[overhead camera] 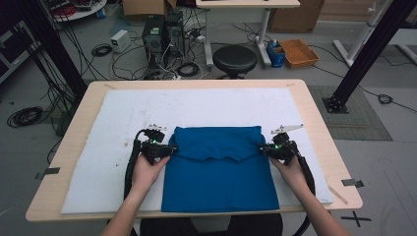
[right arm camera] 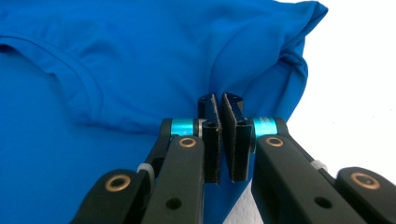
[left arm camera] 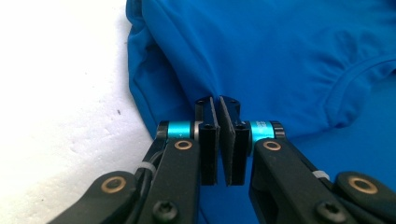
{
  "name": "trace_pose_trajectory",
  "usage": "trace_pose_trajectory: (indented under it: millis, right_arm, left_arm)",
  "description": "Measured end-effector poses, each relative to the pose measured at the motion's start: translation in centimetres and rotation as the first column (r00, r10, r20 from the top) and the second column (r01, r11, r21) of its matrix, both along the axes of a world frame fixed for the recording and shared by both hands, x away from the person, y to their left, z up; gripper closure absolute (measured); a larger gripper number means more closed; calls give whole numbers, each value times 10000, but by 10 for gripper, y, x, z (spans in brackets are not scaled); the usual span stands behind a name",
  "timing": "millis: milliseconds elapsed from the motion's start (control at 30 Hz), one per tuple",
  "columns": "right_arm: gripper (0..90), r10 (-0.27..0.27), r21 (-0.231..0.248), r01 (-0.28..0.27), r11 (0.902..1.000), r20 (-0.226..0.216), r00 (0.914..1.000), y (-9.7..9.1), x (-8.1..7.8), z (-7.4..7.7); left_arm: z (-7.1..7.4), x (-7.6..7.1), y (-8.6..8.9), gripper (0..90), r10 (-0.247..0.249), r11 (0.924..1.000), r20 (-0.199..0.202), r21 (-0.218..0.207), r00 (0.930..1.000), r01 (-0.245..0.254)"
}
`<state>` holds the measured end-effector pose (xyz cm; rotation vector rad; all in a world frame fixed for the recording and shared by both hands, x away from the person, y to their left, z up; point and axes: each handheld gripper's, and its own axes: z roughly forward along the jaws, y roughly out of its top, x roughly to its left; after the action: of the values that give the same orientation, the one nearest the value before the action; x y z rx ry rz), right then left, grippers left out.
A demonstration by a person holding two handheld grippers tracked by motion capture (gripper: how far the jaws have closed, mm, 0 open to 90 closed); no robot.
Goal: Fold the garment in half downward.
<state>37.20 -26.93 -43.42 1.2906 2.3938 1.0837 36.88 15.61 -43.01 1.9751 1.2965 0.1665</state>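
Blue shirt [overhead camera: 219,169] folded flat on white padding [overhead camera: 108,128] over the worktop [overhead camera: 314,113]. Left tool [overhead camera: 171,149] pinched on the shirt's left edge fold, right tool [overhead camera: 263,148] pinched on its right edge fold. Orange tray [overhead camera: 298,52] on floor beyond shirt, contents unclear.

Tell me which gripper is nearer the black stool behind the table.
Right. The right gripper grips the blue shirt's right edge, closer below the stool; the left gripper is farther left.
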Motion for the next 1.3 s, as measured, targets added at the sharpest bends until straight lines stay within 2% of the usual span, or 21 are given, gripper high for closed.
trace_pose_trajectory:
  millis: [133,233,400,433,500,533,600,633,667,767,800,867,900,933,967,1000,1067,1133,1233,1300]
  right_arm:
    - [870,33,126,-37,9999,292,9996,-4,-7,11]
    - [871,24,210,-30,9998,312,9995,-5,-11,14]
    - [872,430,0,-431,9991,780,9960,-4,-32,25]
    - [872,430,0,-431,9991,780,9960,-4,-32,25]
    - [872,654,-169,-641,9978,889,9939,-4,-46,27]
    - [871,722,-200,-707,9973,909,9932,-4,-51,28]
    - [872,806,-268,-783,9966,979,9919,-6,-62,30]
    - [872,806,-268,-783,9966,979,9919,-6,-62,30]
    - [871,886,-354,-853,9957,1037,9907,-6,-73,31]
    - [871,1154,-562,-1096,9924,1128,9869,-7,-89,33]
    - [871,1180,-626,-1115,9918,1126,9866,-7,-95,33]
    - [871,1334,-745,-1250,9894,1207,9837,-7,-106,35]
    - [871,1334,-745,-1250,9894,1207,9837,-7,-106,35]
    - [871,1478,-819,-1381,9870,1277,9807,-7,-116,38]
    - [871,1478,-819,-1381,9870,1277,9807,-7,-116,38]
    - [871,1633,-1069,-1487,9831,1443,9760,-6,-128,39]
    - [872,1712,-1224,-1533,9806,1522,9734,-5,-134,40]
    - [871,1943,-1630,-1677,9723,1640,9671,-2,-146,38]
    - [871,2039,-1758,-1745,9688,1662,9648,-1,-151,36]
    - [871,2149,-1976,-1798,9637,1738,9610,0,-156,32]
  left_arm:
    - [10,-6,2,864,-117,9999,190,-87,9998,119]
    - [14,-9,3,864,-216,9997,212,-126,9995,219]
    - [23,-22,5,863,-572,9981,210,-233,9981,577]
    - [24,-26,5,863,-625,9975,240,-314,9978,632]
    - [27,-38,7,864,-858,9944,178,-602,9962,867]
    - [27,-38,7,864,-858,9944,178,-602,9962,867]
    - [30,-54,8,864,-1099,9915,132,-691,9939,1106]
    - [30,-54,8,863,-1099,9915,132,-691,9939,1106]
    - [32,-65,8,863,-1297,9891,121,-693,9915,1302]
    - [35,-81,9,863,-1573,9853,115,-651,9875,1577]
    - [35,-81,9,863,-1573,9853,115,-651,9875,1577]
    - [36,-92,10,863,-1804,9820,75,-550,9836,1806]
    - [36,-97,10,863,-1860,9813,40,-492,9825,1860]
    - [36,-101,10,863,-1922,9804,33,-443,9814,1921]
    - [36,-106,10,863,-2039,9782,-19,-401,9790,2036]
    - [35,-111,10,863,-2060,9778,-40,-412,9785,2057]
    - [34,-118,11,863,-2207,9749,-99,-329,9753,2203]
    - [29,-128,9,863,-2339,9721,-222,-240,9720,2334]
    - [27,-132,9,863,-2472,9690,-291,-106,9685,2470]
    - [25,-134,9,862,-2422,9702,-286,-8,9698,2423]
